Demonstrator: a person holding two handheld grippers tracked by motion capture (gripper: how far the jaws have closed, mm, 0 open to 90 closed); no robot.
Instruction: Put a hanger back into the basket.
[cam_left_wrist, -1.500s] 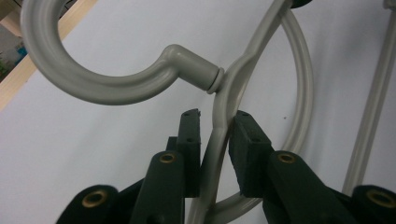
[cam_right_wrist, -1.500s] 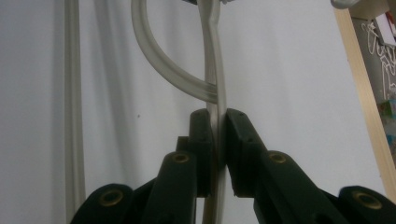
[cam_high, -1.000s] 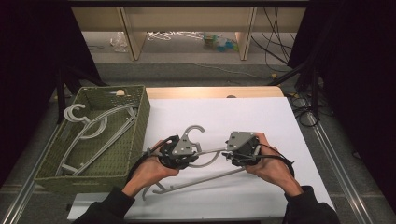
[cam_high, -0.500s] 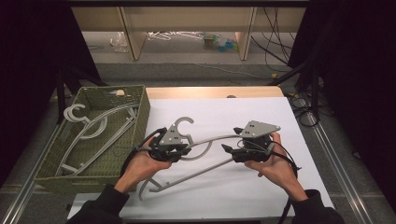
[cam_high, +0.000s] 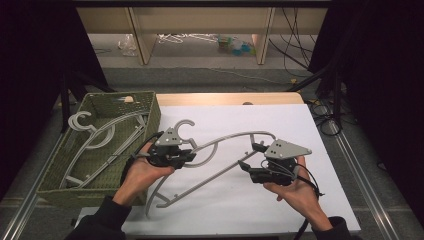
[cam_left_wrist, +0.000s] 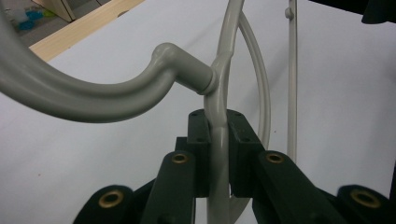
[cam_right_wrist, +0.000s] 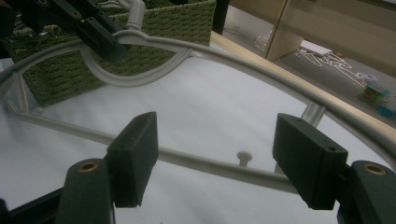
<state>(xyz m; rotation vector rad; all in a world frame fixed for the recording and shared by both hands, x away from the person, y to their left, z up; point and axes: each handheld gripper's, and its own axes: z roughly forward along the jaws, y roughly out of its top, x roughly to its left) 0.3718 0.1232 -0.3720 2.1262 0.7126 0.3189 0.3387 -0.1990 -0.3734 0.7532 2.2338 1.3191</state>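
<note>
One grey plastic coat hanger (cam_high: 227, 152) hangs over the white table (cam_high: 300, 125), clamped near its hook by the left gripper (cam_high: 187, 157). Two more grey hangers (cam_high: 107, 132) lie in the single green woven basket (cam_high: 55, 175). The right gripper (cam_high: 248, 159) gapes, jaws just opened, off the hanger. No writing is readable.

Smooth grey plastic hanger (cam_high: 225, 150), woven basket (cam_high: 150, 107)

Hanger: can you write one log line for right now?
left claw: shut on grey hanger | right claw: just opened, empty | basket: two hangers
</note>
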